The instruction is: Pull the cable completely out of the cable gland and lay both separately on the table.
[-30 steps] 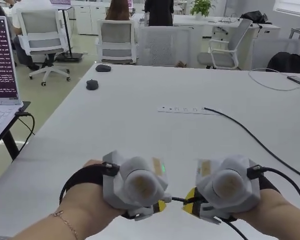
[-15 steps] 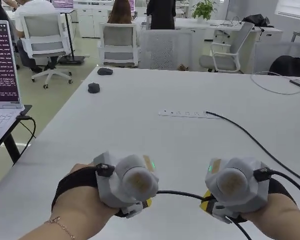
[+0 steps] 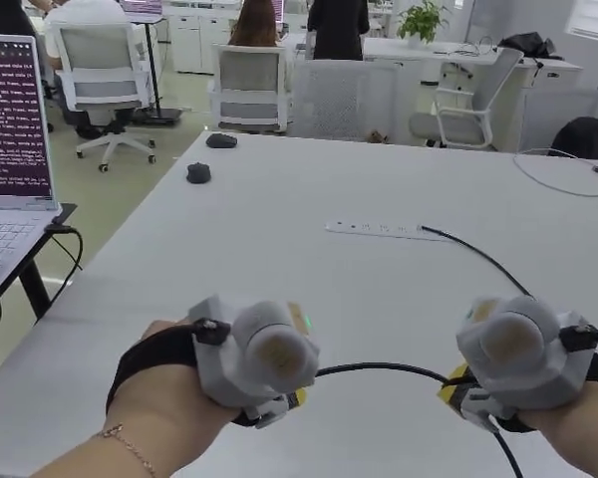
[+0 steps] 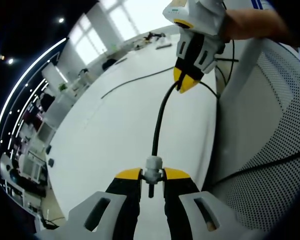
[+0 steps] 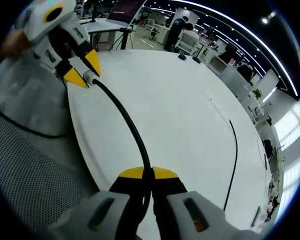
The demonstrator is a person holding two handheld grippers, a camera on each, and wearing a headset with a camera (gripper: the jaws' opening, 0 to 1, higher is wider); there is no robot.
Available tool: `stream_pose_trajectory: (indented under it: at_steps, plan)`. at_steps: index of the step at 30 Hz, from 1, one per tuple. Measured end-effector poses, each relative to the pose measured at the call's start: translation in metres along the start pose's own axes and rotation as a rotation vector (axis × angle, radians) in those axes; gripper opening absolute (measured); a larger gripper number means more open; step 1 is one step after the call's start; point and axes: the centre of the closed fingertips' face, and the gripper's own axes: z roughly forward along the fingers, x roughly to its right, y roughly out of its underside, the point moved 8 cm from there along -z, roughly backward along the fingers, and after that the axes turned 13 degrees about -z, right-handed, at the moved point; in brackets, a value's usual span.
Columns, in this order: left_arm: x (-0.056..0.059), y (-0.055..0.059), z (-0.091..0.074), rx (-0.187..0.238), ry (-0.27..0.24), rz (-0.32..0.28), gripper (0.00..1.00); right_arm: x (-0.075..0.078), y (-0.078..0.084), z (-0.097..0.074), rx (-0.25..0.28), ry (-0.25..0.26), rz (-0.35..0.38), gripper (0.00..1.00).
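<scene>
Clamping the grey cable gland (image 4: 153, 165) in its jaws, the left gripper (image 4: 151, 174) holds it over the worktop (image 3: 379, 179). The black cable (image 4: 160, 117) runs from the gland to the right gripper (image 5: 142, 174), whose jaws pinch it. A power strip (image 3: 374, 229) lies farther off.

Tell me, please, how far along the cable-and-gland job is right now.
Done: the left gripper is shut on the cable gland, the right gripper on the cable. In hand: they are held apart, the cable spanning between them above the table. Left: the cable runs through the gland, so it needs freeing, then both laying down separately.
</scene>
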Motion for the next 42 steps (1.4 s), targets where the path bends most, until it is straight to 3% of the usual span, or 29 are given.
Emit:
stream_pose_trajectory:
  at_steps: [17,29,34,42]
  plan:
    - [-0.001,-0.002,-0.002,0.023,0.005,-0.011,0.17,0.039,0.006,-0.02,-0.001,0.097,-0.009,0.02]
    - [-0.001,-0.001,-0.001,0.017,0.004,-0.01,0.17,0.063,0.019,-0.027,-0.005,0.161,0.055,0.02]
    - [0.0,-0.001,-0.001,0.013,0.011,-0.001,0.17,0.082,0.004,-0.035,0.018,0.196,0.017,0.02]
    - [0.002,-0.001,0.0,0.006,0.022,0.006,0.17,0.136,-0.053,-0.047,0.142,0.278,-0.031,0.02]
